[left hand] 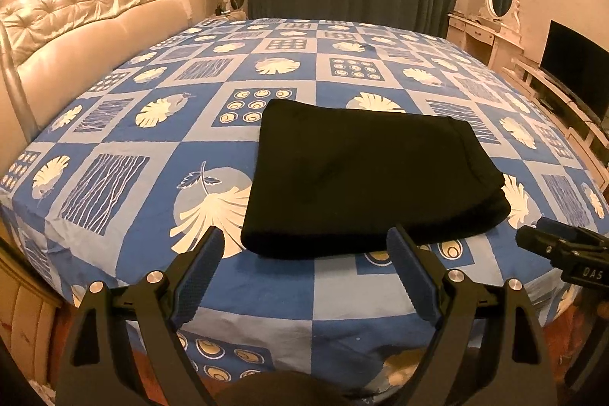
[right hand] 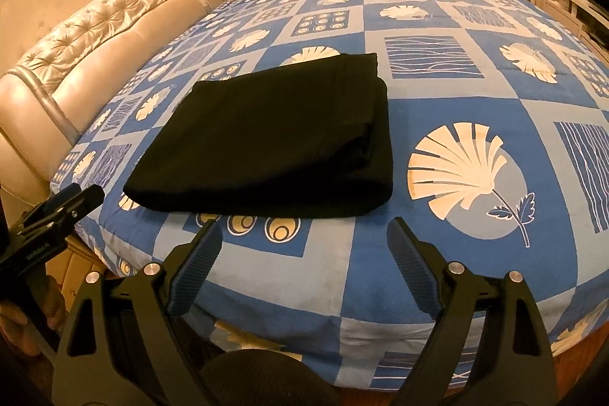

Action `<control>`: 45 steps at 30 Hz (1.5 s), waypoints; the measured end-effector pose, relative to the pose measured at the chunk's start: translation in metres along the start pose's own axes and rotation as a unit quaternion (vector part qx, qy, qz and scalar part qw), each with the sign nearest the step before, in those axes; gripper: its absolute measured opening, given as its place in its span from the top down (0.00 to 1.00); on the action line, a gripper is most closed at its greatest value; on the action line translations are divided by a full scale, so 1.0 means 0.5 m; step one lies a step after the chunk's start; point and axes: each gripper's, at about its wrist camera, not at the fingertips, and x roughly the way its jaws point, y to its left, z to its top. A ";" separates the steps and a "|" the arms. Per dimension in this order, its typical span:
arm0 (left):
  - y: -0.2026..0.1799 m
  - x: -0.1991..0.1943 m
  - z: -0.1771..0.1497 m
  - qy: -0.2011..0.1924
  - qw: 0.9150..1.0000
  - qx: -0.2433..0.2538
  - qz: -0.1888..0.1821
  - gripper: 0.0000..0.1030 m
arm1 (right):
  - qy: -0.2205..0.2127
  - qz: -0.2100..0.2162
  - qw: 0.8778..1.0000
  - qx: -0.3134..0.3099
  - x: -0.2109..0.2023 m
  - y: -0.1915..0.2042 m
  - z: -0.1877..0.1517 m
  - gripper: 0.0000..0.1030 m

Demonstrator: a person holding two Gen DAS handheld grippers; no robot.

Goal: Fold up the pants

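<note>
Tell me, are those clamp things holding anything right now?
No. The left hand-held gripper and the right hand-held gripper are both open and empty, and the folded black pants lie free on the bed.

Matt black cloth pants; smooth printed bedsheet; glossy tufted headboard

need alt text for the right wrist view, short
Black pants lie folded into a neat rectangle on a bed with a blue patterned sheet. The open right gripper hovers near the bed's edge, touching nothing; the left gripper shows at the left edge.
</note>
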 end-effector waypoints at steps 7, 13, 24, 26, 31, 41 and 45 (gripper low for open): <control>0.001 -0.005 0.002 -0.008 1.000 0.001 0.014 0.17 | 0.002 0.000 1.000 -0.001 -0.002 0.002 0.002 0.14; 0.001 -0.013 0.005 -0.017 1.000 -0.003 0.013 0.16 | 0.006 0.000 1.000 -0.002 -0.002 0.007 -0.002 0.14; 0.002 -0.011 0.006 -0.006 1.000 -0.017 0.013 0.15 | 0.014 0.005 1.000 -0.005 0.010 0.008 -0.007 0.14; 0.003 -0.012 0.006 -0.006 1.000 -0.022 0.007 0.15 | 0.015 0.006 1.000 -0.005 0.010 0.008 -0.007 0.14; 0.011 -0.015 0.008 -0.011 0.999 -0.042 0.009 0.14 | 0.018 0.008 1.000 -0.006 0.013 0.011 -0.011 0.14; 0.012 -0.011 0.006 0.010 0.999 -0.031 0.025 0.10 | 0.027 0.010 1.000 -0.006 0.025 0.013 -0.018 0.14; 0.009 -0.011 0.002 0.007 0.999 -0.041 0.027 0.10 | 0.027 0.011 1.000 -0.006 0.024 0.013 -0.019 0.14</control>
